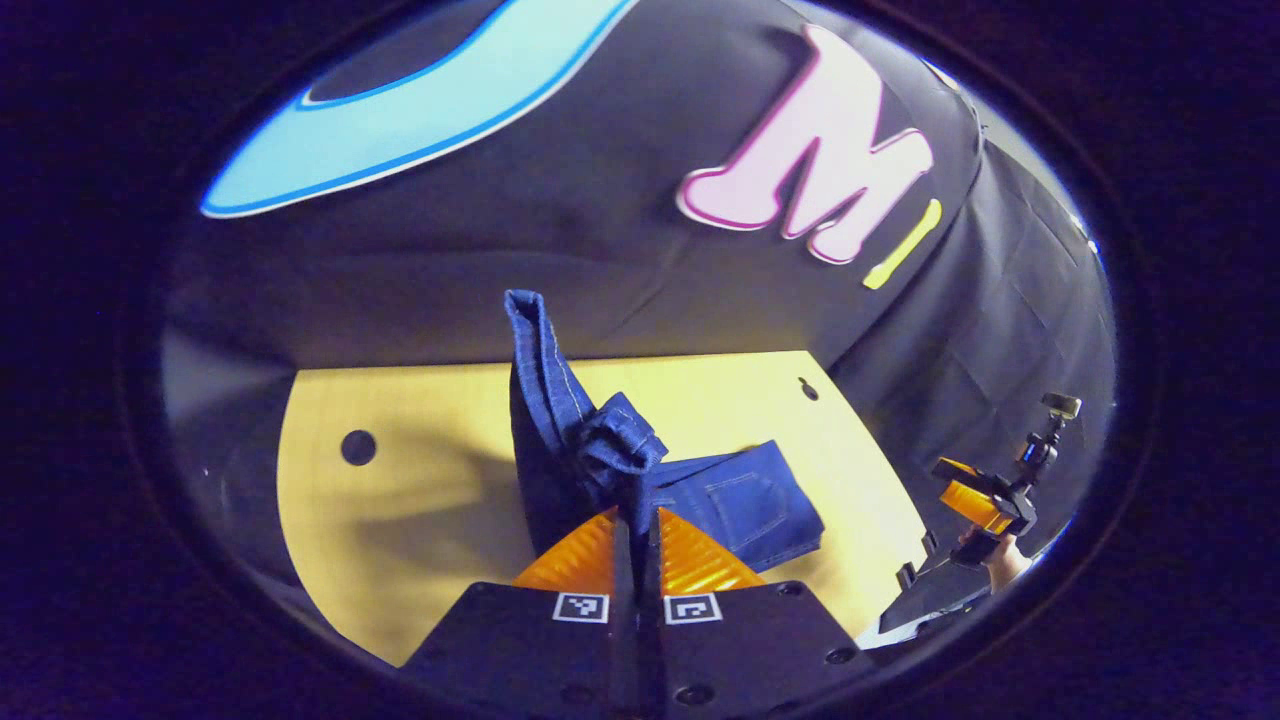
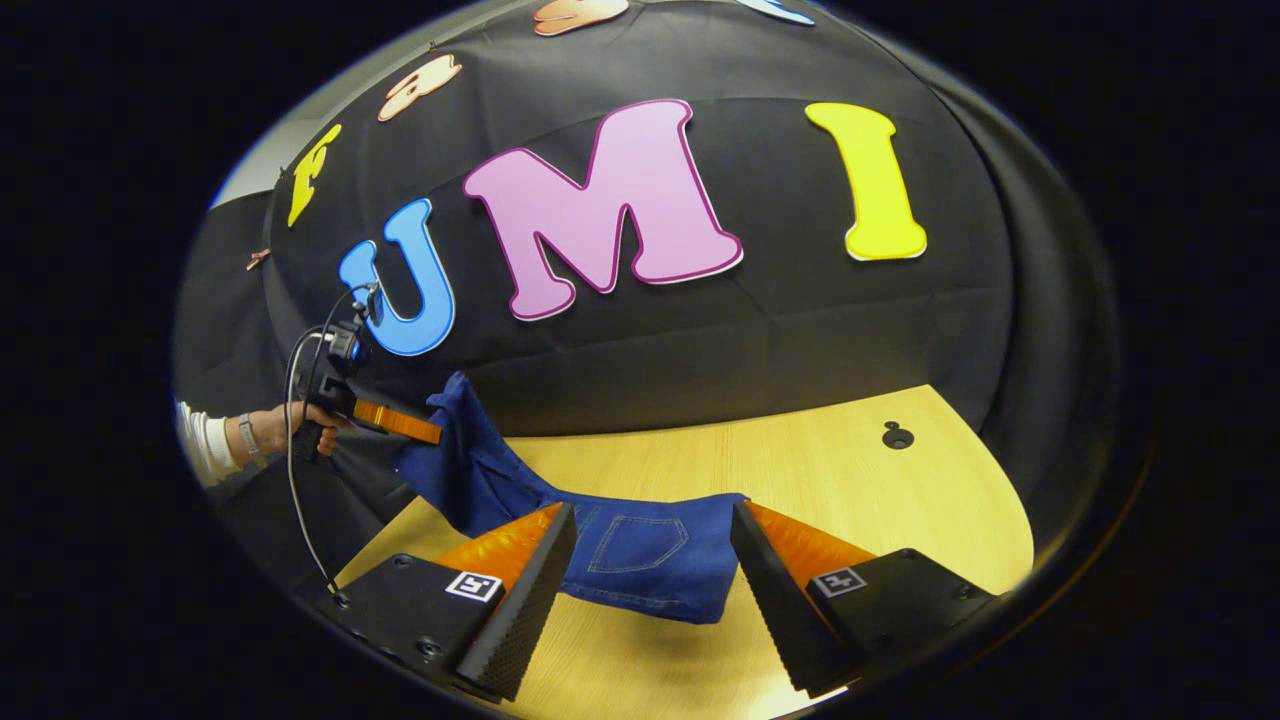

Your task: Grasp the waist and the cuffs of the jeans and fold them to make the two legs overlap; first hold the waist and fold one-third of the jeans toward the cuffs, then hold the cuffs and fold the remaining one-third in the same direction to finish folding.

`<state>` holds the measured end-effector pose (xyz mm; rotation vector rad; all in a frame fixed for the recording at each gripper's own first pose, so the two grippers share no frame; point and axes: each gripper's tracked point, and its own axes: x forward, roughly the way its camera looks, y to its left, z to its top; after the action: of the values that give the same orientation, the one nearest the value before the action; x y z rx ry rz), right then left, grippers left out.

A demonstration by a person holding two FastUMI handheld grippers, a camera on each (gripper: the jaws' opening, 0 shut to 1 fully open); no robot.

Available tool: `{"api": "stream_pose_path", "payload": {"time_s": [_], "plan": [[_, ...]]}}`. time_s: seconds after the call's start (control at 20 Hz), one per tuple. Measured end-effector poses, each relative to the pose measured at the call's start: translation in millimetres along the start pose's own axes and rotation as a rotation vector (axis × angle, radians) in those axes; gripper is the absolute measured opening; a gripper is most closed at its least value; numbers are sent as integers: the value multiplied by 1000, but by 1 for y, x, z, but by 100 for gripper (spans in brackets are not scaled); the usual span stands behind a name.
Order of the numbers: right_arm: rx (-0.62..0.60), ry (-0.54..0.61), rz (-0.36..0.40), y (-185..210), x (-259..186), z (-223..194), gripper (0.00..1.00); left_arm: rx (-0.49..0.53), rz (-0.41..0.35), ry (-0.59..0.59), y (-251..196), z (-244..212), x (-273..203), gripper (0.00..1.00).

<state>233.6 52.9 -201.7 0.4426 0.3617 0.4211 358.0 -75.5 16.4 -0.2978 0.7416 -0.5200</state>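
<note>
Gripping a bunched fold of the dark blue denim jeans (image 1: 560, 440), the left gripper (image 1: 634, 540) has its two orange-backed fingers pressed together on the cloth and holds that end lifted above the pale wooden tabletop (image 1: 400, 500). In the right gripper view this gripper (image 2: 425, 432) shows far off to the left, held by a hand (image 2: 305, 418) with a white sleeve (image 2: 205, 440), with the jeans (image 2: 640, 550) hanging down from it onto the tabletop (image 2: 850, 470). From the raised end the fabric slopes to a part lying flat with a stitched back pocket (image 2: 635, 543) facing up. Over that flat part sits the right gripper (image 2: 650, 560), fingers spread wide apart and clear of the cloth, one on each side of the pocket. A small dark round hole (image 2: 897, 436) sits in the tabletop near its far edge.
</note>
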Motion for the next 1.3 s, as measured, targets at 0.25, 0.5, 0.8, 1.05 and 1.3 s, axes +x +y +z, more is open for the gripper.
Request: {"api": "stream_pose_path", "payload": {"time_s": [0.25, 0.5, 0.8, 1.05, 1.3], "plan": [[-29, -32, -43, -21, -34, 9, 96, -6, -102, 73, -110, -17, 80, 6], [-21, 0, -93, -52, -56, -8, 95, -2, -42, 240, -163, -78, 182, 6], [-23, 35, -94, -79, -61, -24, 96, -57, 68, 406, -172, -140, 249, 11], [-24, 11, -78, -79, -62, -13, 96, -92, -29, 258, -211, -108, 231, 85], [-27, -44, -82, -60, -88, 5, 96, 31, -7, 11, -223, -68, 137, 96]]}}
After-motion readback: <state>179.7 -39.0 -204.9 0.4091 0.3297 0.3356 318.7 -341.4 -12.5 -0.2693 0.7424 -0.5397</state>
